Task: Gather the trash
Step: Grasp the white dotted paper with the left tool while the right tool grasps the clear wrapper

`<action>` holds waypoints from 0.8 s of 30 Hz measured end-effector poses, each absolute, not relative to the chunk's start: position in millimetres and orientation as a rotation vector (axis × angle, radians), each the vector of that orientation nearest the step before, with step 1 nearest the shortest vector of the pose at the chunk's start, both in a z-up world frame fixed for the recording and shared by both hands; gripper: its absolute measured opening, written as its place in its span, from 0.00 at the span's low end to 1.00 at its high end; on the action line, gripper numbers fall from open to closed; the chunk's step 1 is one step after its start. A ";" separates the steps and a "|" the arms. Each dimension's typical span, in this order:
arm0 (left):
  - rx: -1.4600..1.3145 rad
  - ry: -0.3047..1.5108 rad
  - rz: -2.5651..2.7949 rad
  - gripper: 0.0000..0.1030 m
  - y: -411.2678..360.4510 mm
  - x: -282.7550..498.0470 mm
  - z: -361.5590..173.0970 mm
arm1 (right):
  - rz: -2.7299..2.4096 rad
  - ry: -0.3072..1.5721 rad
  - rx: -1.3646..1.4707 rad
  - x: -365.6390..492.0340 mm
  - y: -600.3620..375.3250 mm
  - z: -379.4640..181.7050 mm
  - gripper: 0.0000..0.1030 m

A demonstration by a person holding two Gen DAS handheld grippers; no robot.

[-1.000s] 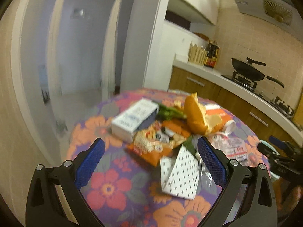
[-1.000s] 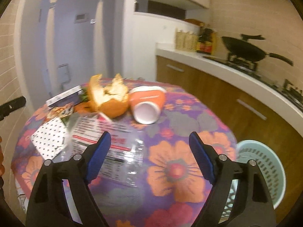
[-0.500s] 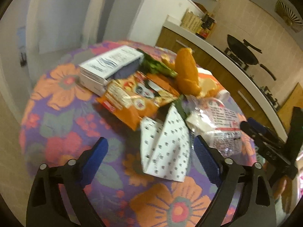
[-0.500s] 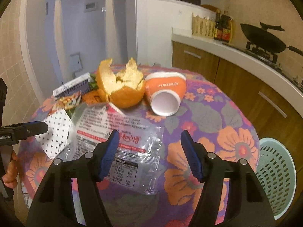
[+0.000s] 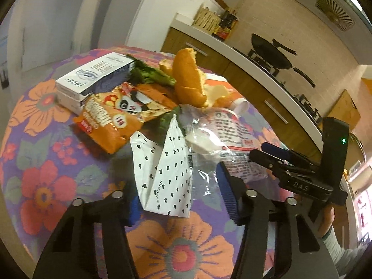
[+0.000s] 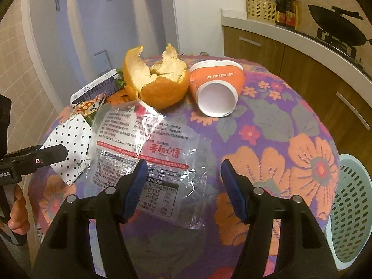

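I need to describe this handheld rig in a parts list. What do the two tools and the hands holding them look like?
Both tools are matte black plastic. The left tool and right tool each have two angular fingers with ribbed blue pads and round silver fasteners. Seen from the left view, the right tool's body carries white "DAS" lettering and a green light. A bare hand grips the left tool's handle. No cables show.

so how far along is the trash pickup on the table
Nothing looks collected yet: what shows of the green basket holds nothing. In hand: nothing, though the open left gripper straddles the spotted paper bag and the open right gripper is over the clear wrapper. Left: orange peel, cup, snack bag, carton.
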State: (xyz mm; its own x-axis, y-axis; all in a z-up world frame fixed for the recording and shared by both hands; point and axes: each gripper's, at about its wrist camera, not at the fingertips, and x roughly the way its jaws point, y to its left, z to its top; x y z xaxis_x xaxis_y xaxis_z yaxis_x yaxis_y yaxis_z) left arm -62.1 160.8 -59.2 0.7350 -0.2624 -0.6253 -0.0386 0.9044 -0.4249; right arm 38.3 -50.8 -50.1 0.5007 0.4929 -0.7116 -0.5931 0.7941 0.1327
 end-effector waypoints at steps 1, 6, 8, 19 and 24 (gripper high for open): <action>-0.429 0.742 -0.132 0.37 161.1 -62.2 -59.6 | 0.666 0.818 -0.131 38.7 -50.7 -50.4 0.60; -0.419 0.764 -0.145 0.03 158.5 -59.6 -64.4 | 0.717 0.849 -0.055 42.3 -55.4 -49.6 0.74; -0.429 0.752 -0.145 0.01 160.4 -61.5 -64.3 | 0.731 0.865 -0.030 44.6 -57.5 -49.1 0.75; -0.443 0.704 -0.148 0.00 165.4 -69.4 -56.7 | 0.840 1.006 0.134 73.0 -53.6 -57.6 0.90; -0.438 0.711 -0.143 0.00 165.8 -71.9 -56.6 | 0.875 1.002 0.069 57.1 -29.9 -52.7 0.90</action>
State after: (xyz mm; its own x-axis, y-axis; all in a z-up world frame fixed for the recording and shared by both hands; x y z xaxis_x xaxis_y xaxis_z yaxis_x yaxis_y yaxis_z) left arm -71.9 165.8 -56.6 0.7525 -0.2731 -0.5993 -0.0204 0.8999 -0.4356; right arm 57.1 -29.9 -52.7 0.2383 0.6677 -0.7052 -0.6083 0.6687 0.4276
